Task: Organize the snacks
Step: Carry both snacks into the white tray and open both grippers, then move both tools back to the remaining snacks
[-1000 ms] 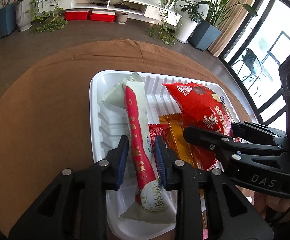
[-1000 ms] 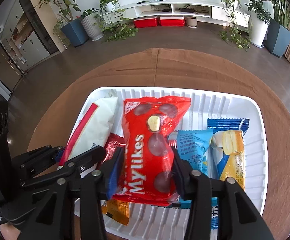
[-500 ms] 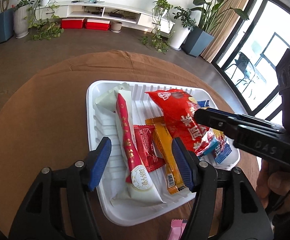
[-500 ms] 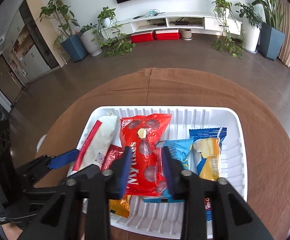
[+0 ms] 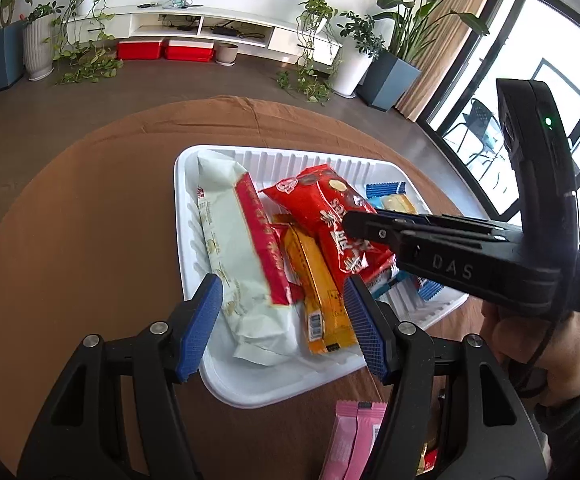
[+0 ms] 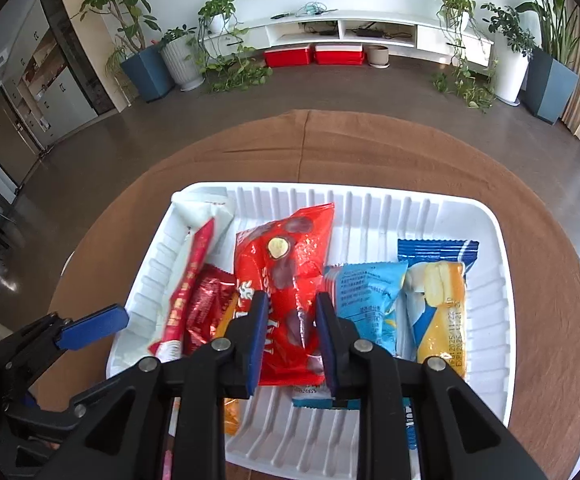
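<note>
- The right gripper [image 6: 287, 338] sits narrow, its blue pads on either side of the red chocolate bag [image 6: 286, 276]; whether they pinch the film cannot be told.
- The left gripper [image 5: 282, 324] is wide and holds nothing, above the near rim of the white tray [image 5: 274, 384] over the white-and-red wafer pack [image 5: 238, 248] and the orange bar [image 5: 314, 280].
- The bag lies in the tray's middle, overlapping the small red sachet [image 6: 206, 304] and the light blue packet [image 6: 366, 288].
- To seat it well, I judge it best to lay it flat in the bare ribbed stretch toward the far wall, then spread the pads.
- Open room: the far half of the tray; the blue-and-yellow cake pack [image 6: 438, 292] fills the right side.
- A pink packet [image 5: 354, 436] waits on the brown desk [image 5: 90, 220] just beside the near rim; mind that rim when reaching.
</note>
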A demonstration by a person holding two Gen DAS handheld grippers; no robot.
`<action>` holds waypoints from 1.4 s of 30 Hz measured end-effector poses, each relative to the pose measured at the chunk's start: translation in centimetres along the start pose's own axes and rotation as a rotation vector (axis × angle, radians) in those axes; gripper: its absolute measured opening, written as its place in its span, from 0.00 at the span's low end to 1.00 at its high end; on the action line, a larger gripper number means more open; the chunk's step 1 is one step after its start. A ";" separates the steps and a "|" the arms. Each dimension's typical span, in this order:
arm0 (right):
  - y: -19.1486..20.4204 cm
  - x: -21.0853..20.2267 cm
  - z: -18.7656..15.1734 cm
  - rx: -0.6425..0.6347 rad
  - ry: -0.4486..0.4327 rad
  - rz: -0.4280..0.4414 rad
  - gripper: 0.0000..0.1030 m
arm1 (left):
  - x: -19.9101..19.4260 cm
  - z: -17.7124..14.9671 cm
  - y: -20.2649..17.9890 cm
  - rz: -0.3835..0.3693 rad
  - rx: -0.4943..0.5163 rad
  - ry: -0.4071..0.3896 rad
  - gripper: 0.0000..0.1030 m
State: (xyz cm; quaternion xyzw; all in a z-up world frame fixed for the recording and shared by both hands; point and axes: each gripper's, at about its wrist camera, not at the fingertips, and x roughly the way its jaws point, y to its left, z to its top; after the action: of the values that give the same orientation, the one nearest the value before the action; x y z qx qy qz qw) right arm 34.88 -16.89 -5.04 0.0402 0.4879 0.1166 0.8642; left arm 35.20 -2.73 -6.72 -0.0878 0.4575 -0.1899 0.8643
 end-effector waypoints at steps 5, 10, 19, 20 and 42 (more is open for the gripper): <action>0.5 -1.3 -0.2 -0.004 -0.028 0.027 0.29 | -1.2 -1.3 0.2 0.005 -0.009 -0.001 0.59; 0.8 -4.1 -0.8 -0.007 -0.107 0.049 0.69 | -3.0 -2.5 -0.1 0.017 -0.006 -0.018 0.77; -0.4 -9.7 -4.1 0.010 -0.157 0.106 0.90 | -7.7 -5.5 -0.3 0.074 -0.003 -0.070 0.99; -0.7 -10.4 -4.8 0.017 -0.163 0.112 0.90 | -8.1 -6.0 -0.6 0.080 0.018 -0.065 0.99; -6.9 -19.2 -26.5 0.267 -0.212 0.042 0.90 | -8.7 -14.7 -6.0 0.084 0.165 0.077 0.99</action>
State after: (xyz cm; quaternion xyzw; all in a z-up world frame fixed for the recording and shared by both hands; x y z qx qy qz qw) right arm 3.88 -29.40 -4.09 0.1768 0.4041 0.0637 0.8952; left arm 17.11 -4.35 -6.49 0.0105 0.4764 -0.1939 0.8575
